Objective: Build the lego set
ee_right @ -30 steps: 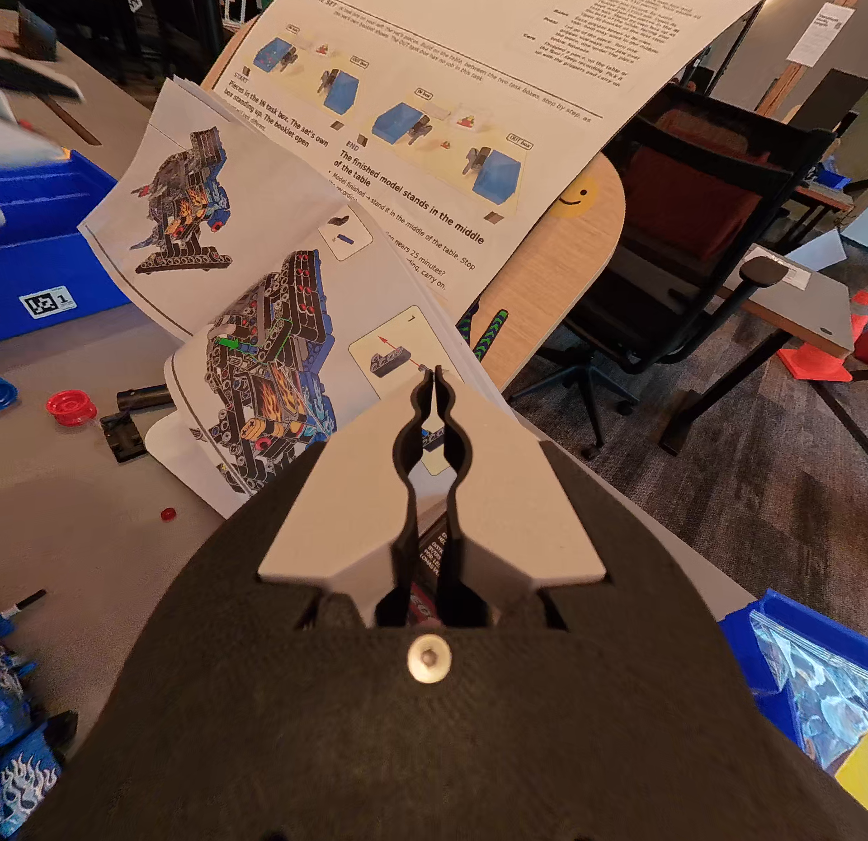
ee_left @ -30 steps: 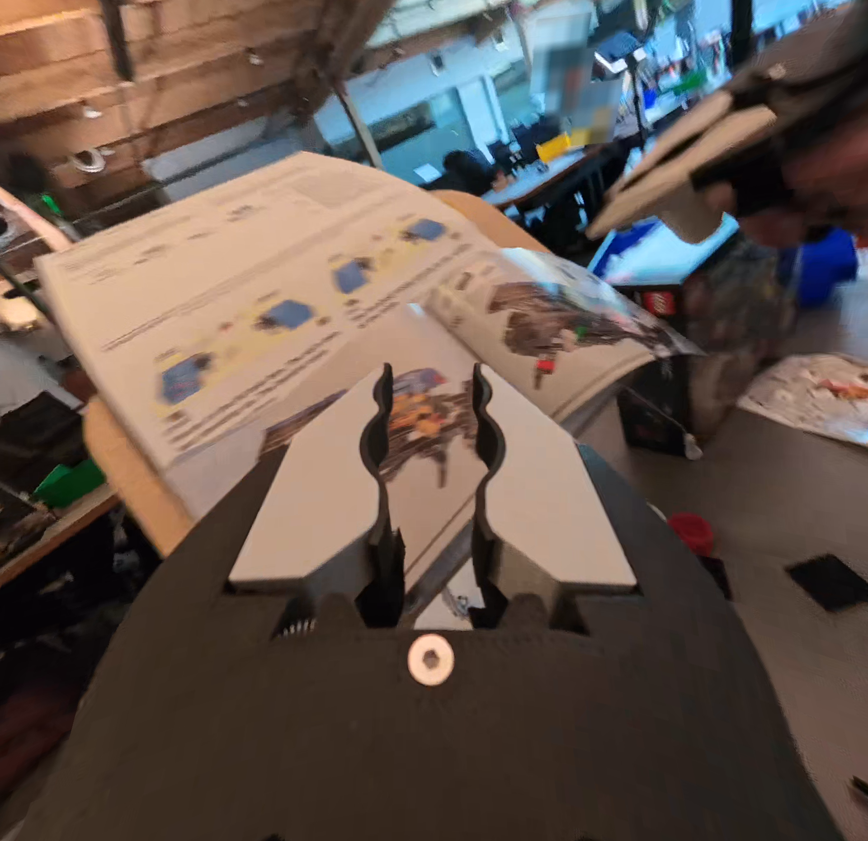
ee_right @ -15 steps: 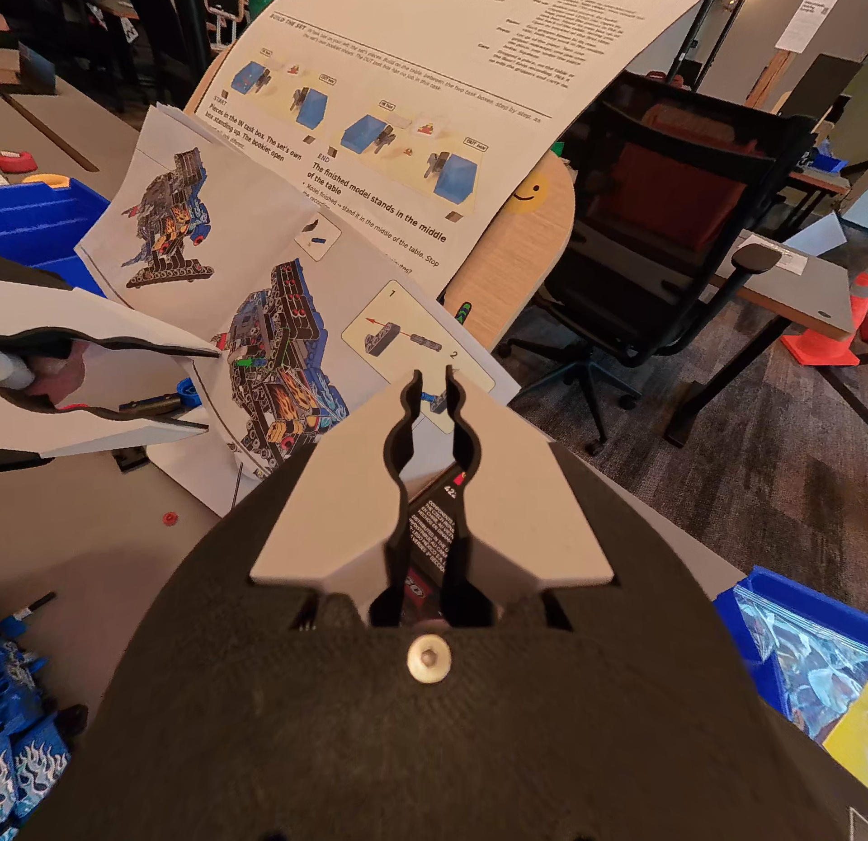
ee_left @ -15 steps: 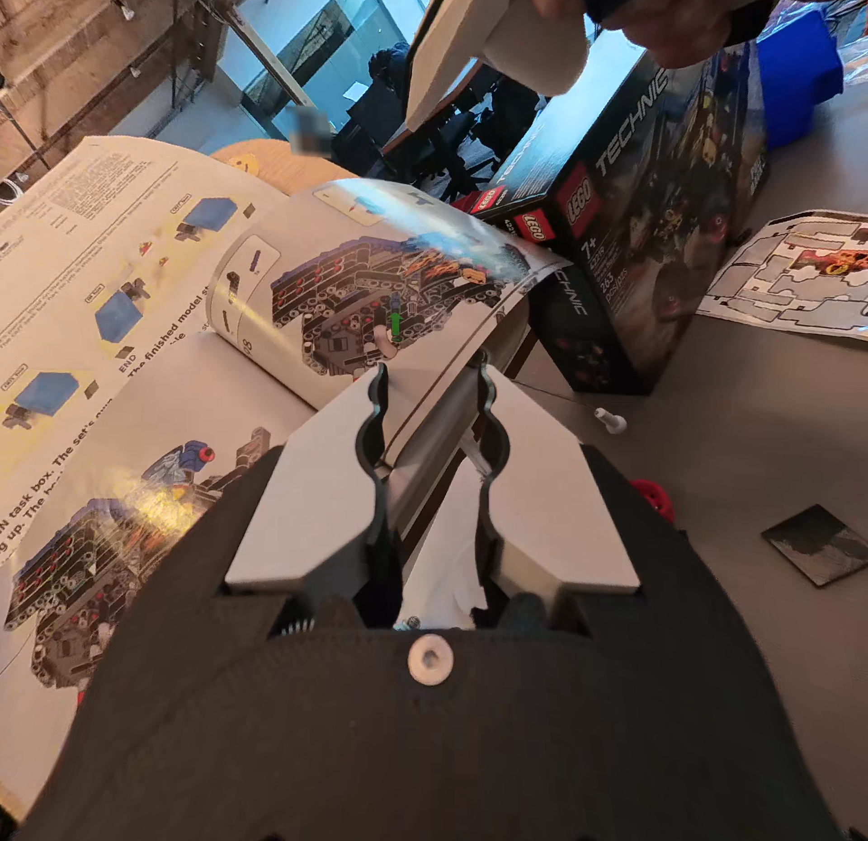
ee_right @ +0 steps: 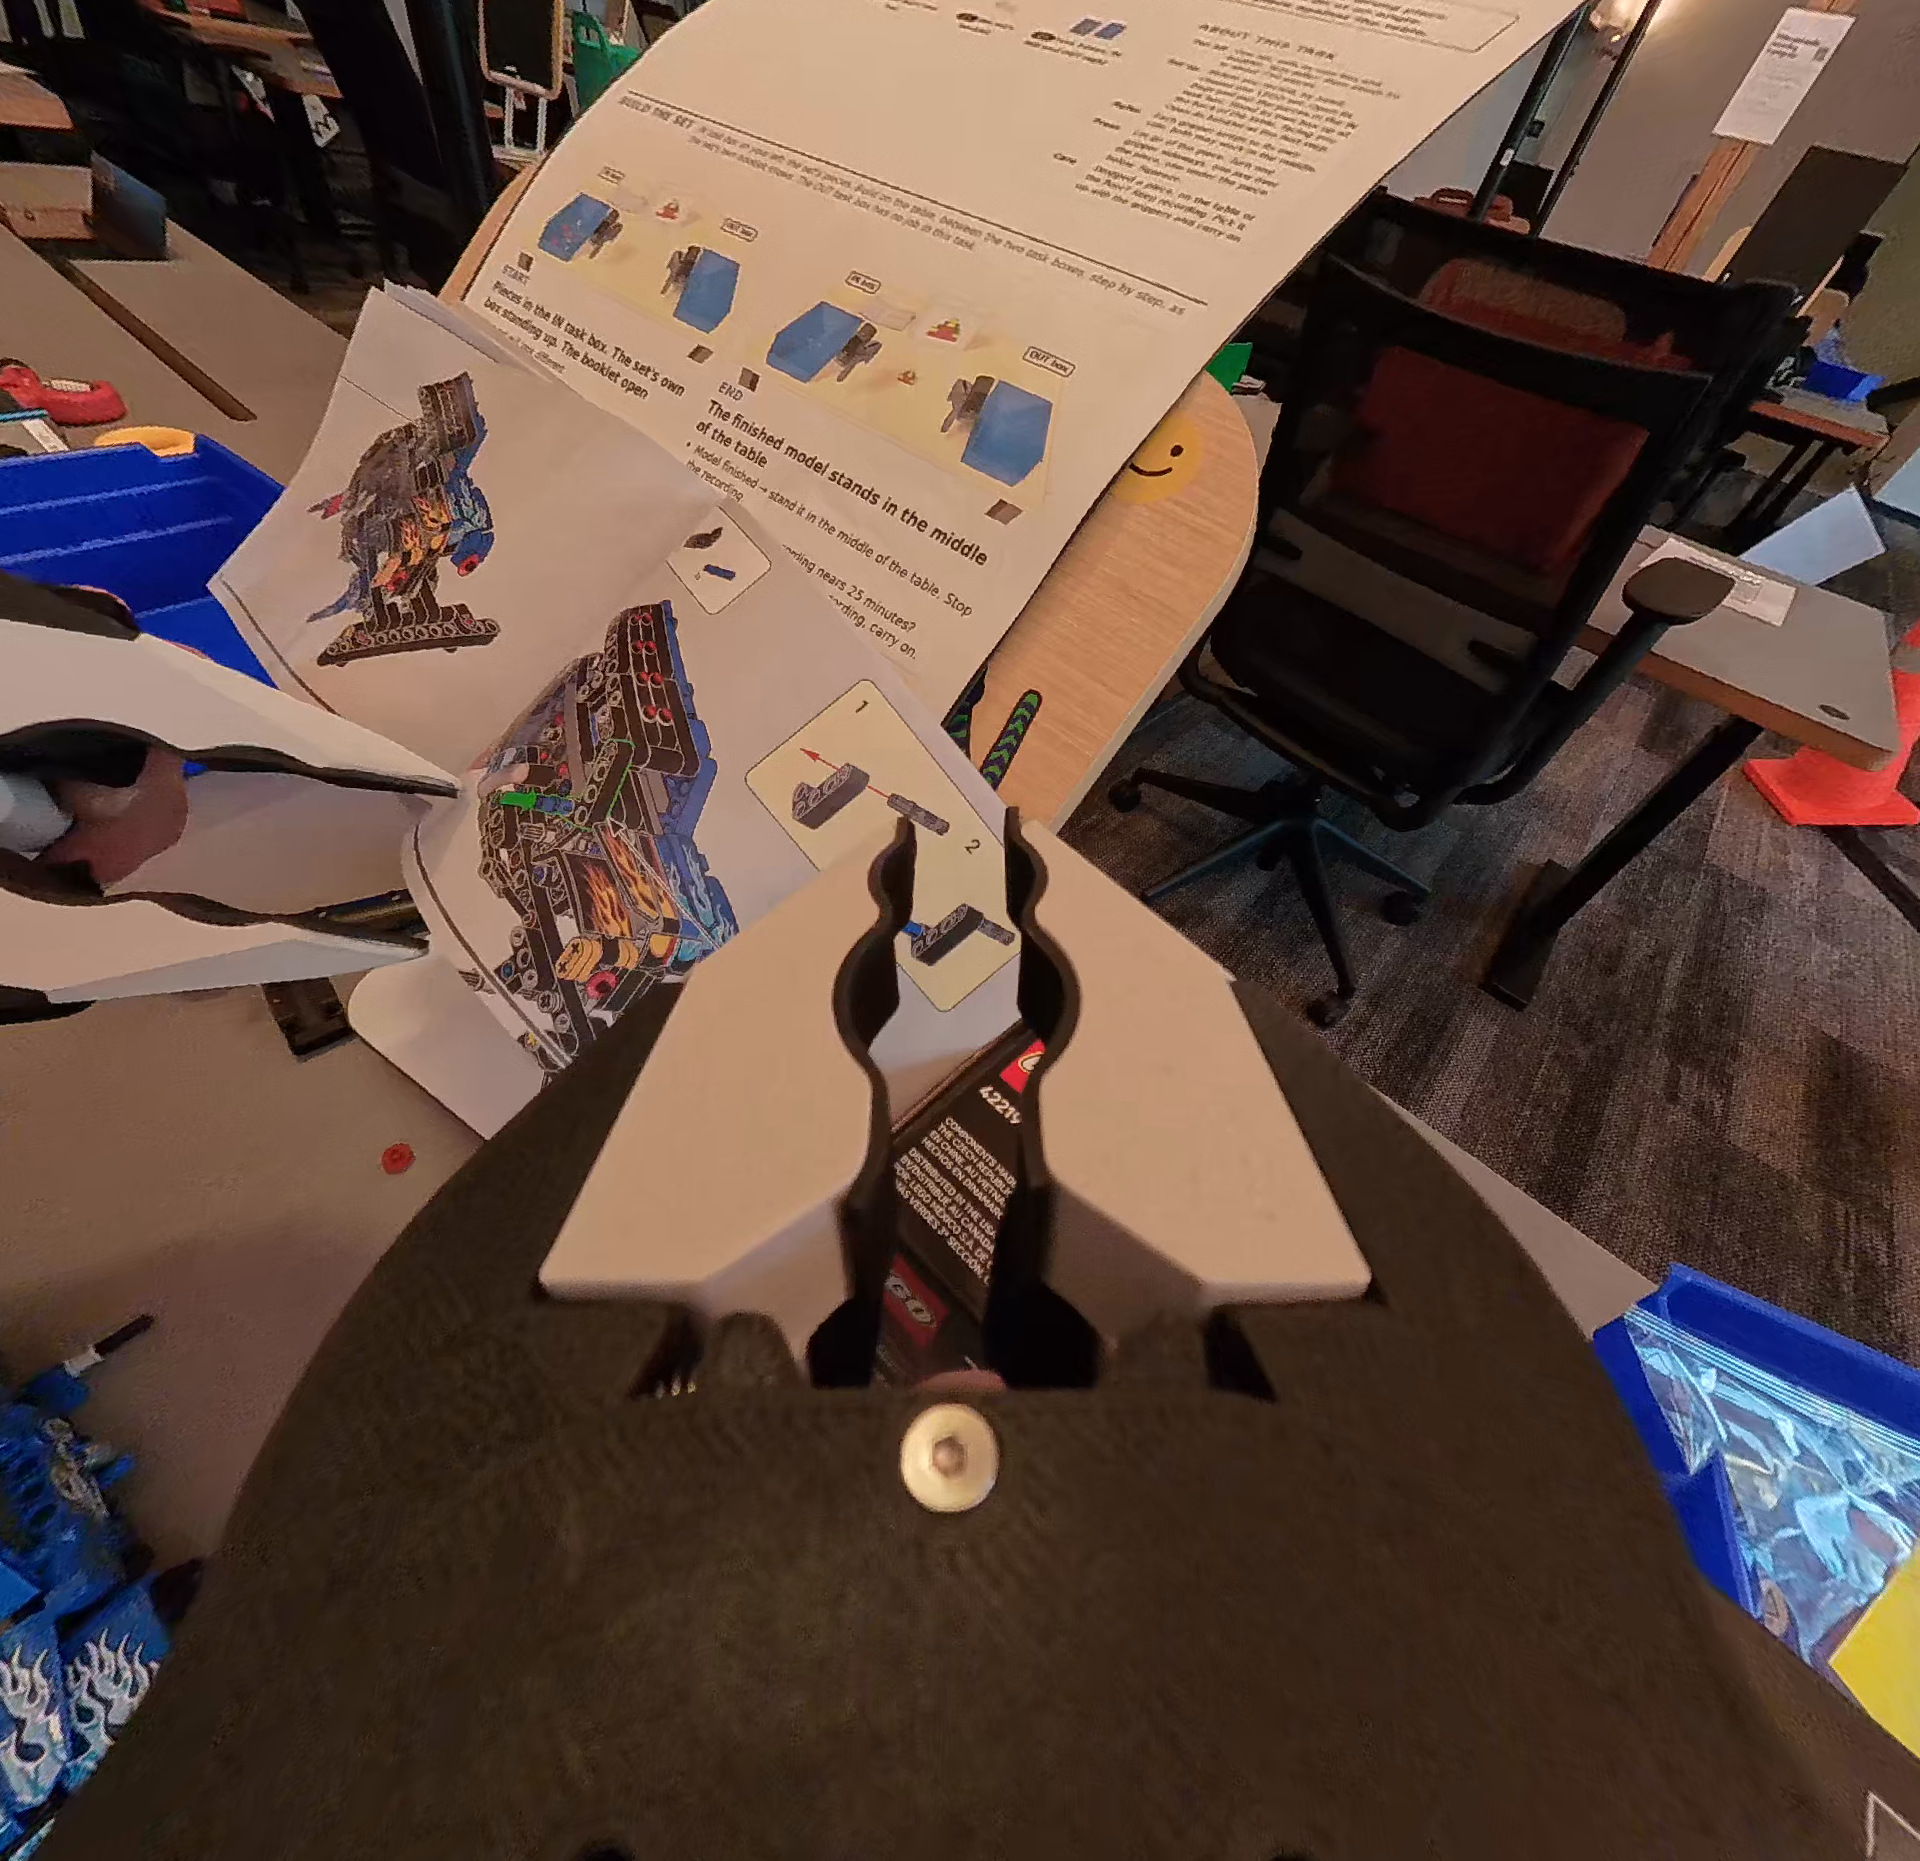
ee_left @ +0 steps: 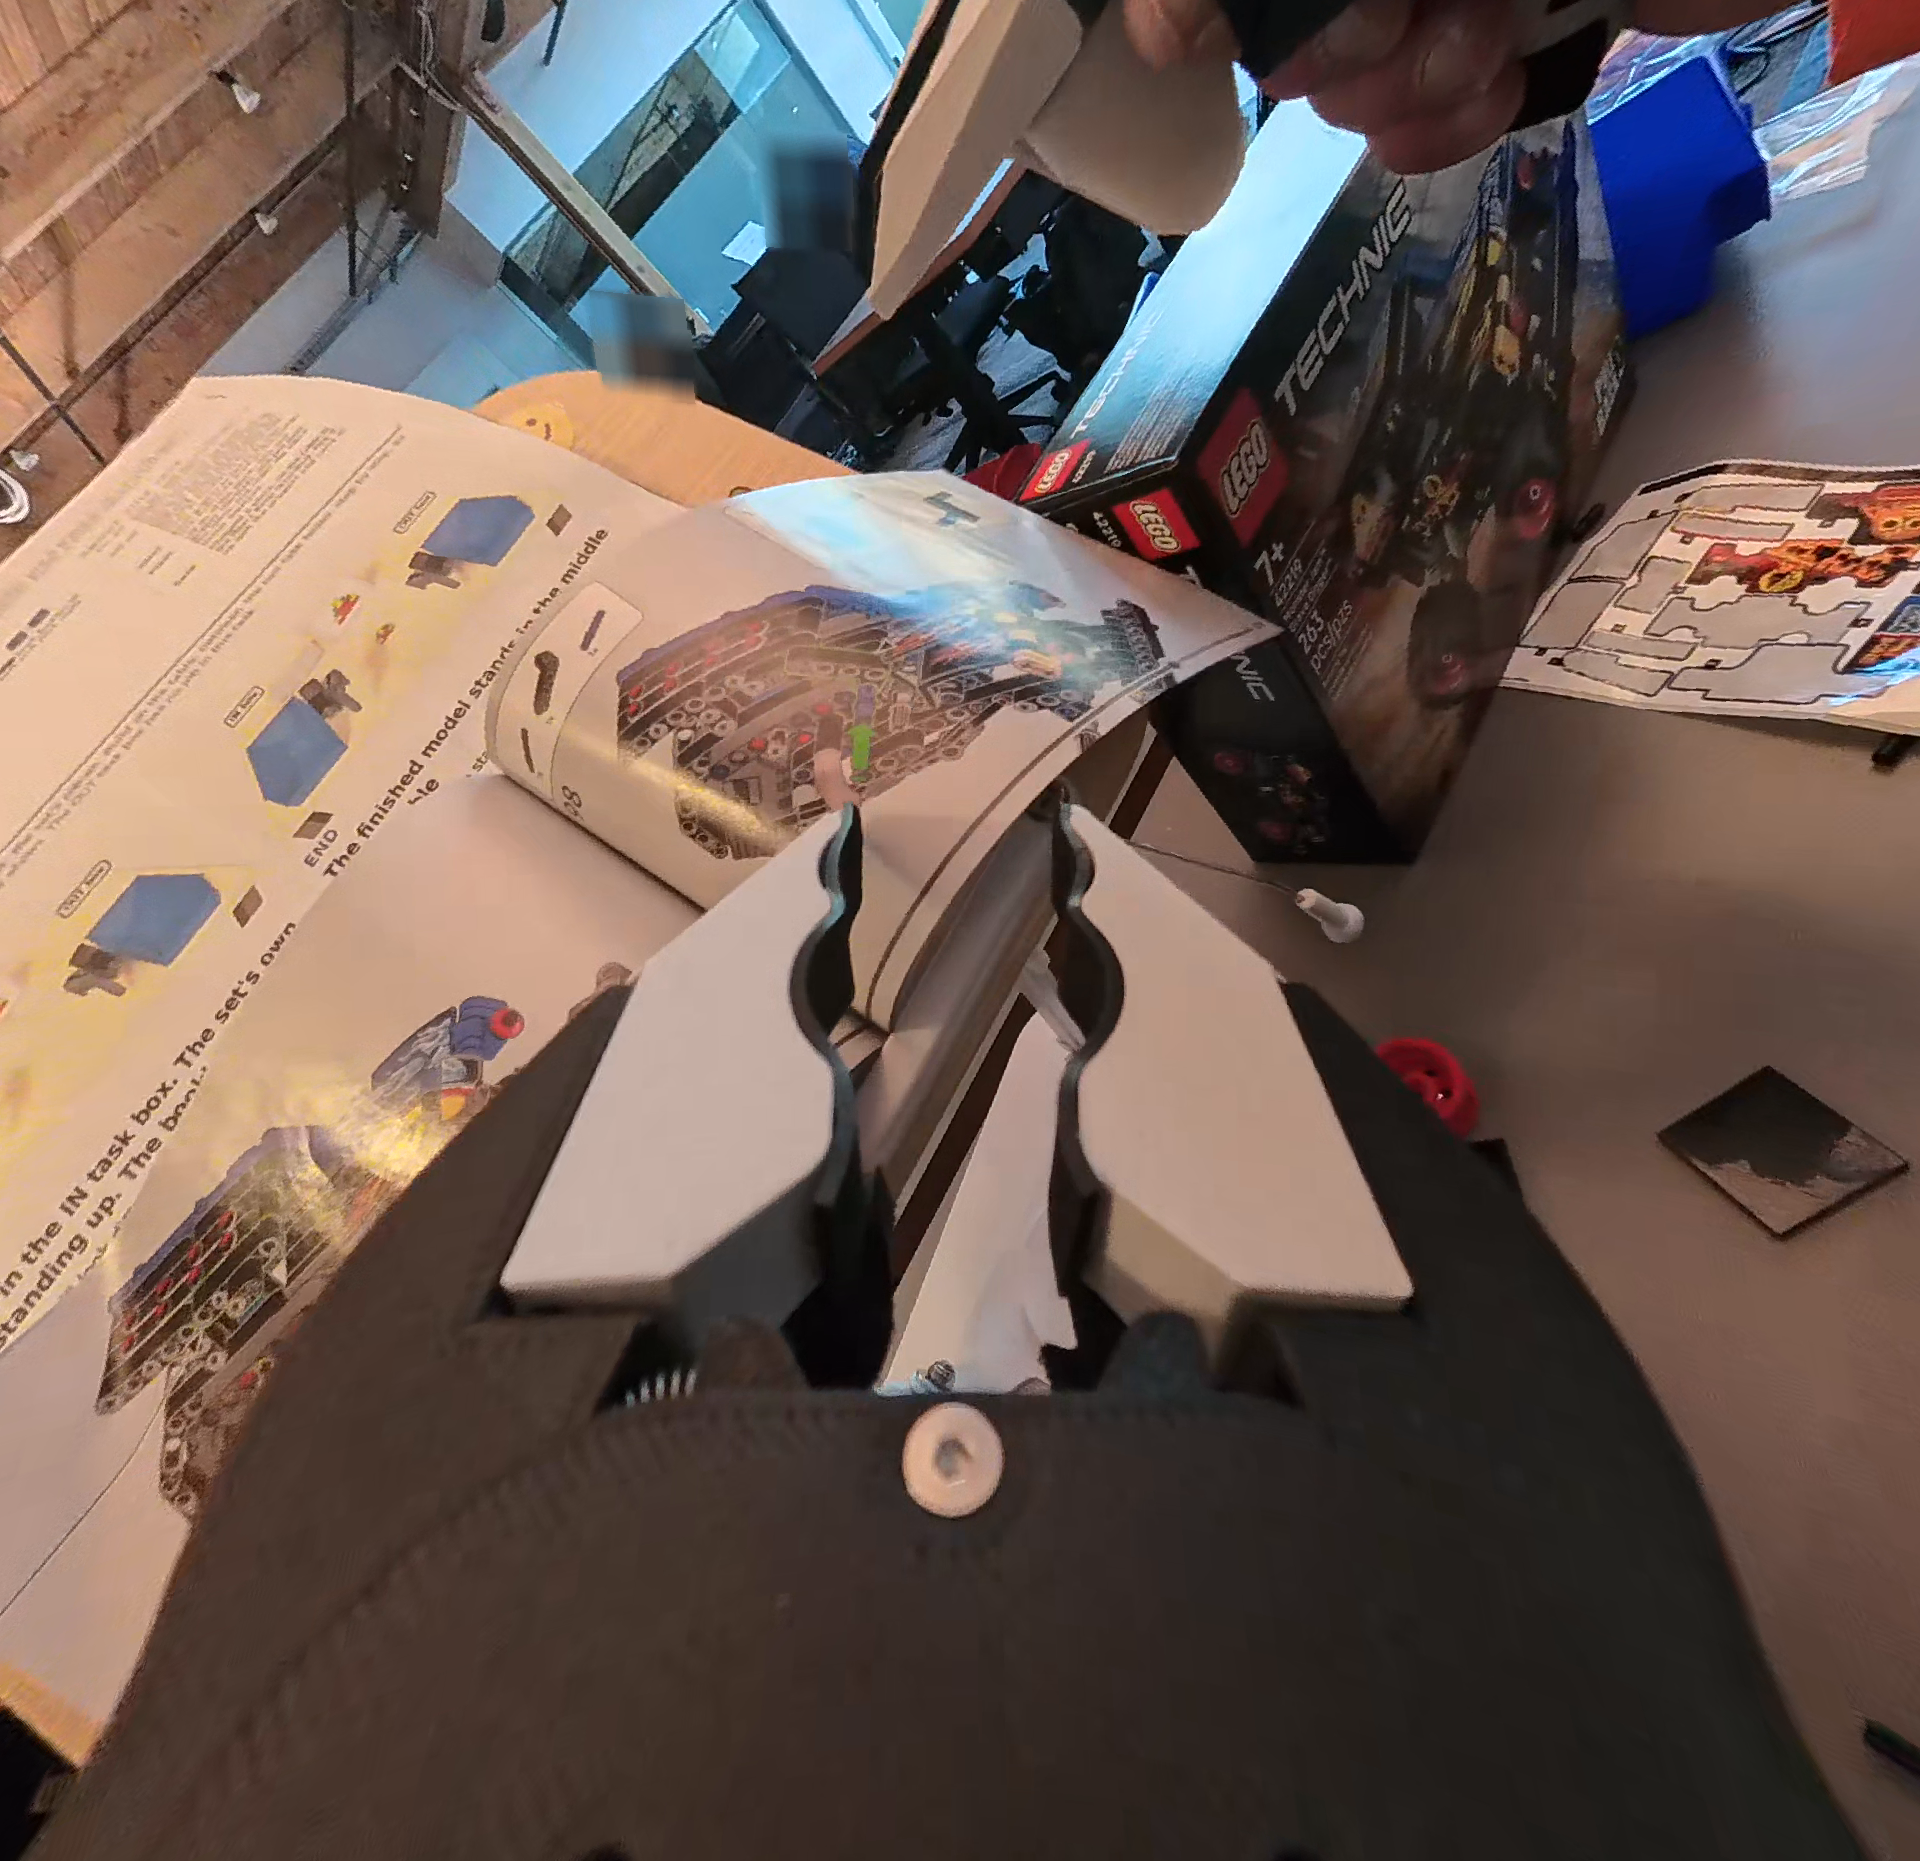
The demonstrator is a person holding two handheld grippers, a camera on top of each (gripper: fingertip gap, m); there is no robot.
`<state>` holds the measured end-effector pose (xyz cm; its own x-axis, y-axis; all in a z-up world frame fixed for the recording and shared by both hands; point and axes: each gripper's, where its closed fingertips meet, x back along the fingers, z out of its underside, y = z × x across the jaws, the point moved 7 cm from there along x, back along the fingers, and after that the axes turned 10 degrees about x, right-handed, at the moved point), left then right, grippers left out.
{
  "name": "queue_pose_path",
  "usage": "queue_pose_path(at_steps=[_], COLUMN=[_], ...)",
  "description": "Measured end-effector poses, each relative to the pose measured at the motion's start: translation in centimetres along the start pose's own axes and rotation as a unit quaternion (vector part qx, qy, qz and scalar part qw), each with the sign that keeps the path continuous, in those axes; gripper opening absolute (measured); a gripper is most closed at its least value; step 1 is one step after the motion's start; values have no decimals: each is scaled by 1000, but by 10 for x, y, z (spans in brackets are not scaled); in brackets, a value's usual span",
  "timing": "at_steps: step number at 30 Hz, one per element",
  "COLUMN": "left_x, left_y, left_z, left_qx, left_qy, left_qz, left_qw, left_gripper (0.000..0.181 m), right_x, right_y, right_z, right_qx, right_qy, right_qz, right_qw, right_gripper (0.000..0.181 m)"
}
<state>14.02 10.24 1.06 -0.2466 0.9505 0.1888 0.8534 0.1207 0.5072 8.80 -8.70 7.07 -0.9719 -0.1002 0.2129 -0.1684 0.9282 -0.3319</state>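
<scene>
While both grippers' jaws stand released w/ nothing gripped, the curled glossy instruction-booklet page (ee_left: 883,689) could be creased by the left gripper (ee_left: 951,835); right gripper (ee_right: 961,835) hovers over the black lego box (ee_left: 1382,564).

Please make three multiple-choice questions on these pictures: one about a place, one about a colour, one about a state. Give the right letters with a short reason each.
1. Where is the lego box relative to the open booklet?
A. to its right, standing on the table
B. under the booklet, lying flat
C. on the chair

2. What colour is the small wheel on the table, near the left gripper?
A. green
B. red
C. white

3. How stand the jaws of the right gripper?
A. shut on a page
B. shut on a brick
C. open, holding nothing

Answers: 1 A, the left wrist view shows the box upright beside the booklet; 2 B, it is plainly red; 3 C, a gap shows between the fingers.
</scene>
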Motion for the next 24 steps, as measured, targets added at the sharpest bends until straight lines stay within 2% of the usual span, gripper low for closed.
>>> queue_pose_path(at_steps=[9,13,16,18,21,24], left_x=[16,52,85,102,121,128], left_y=[11,32,49,56,55,44], left_z=[-9,-20,-20,-4,35,73], left_qx=[-12,-25,10,18,8,26], left_qy=[4,51,75,124,215,261], left_qz=[3,-2,13,24,36,60], left_qw=[1000,998,997,992,976,963], left_gripper=[36,38,38,38,37,37], right_x=[4,11,16,17,16,15], right_y=[2,7,10,12,13,16], right_z=[-6,-17,-23,-24,-23,-23], right_qx=[0,11,21,24,26,30], right_qy=[-11,-25,-32,-34,-29,-25], right_qz=[-1,-2,-4,-10,-19,-26], right_qw=[1000,1000,999,999,999,999], right_gripper=[21,24,25,26,27,27])
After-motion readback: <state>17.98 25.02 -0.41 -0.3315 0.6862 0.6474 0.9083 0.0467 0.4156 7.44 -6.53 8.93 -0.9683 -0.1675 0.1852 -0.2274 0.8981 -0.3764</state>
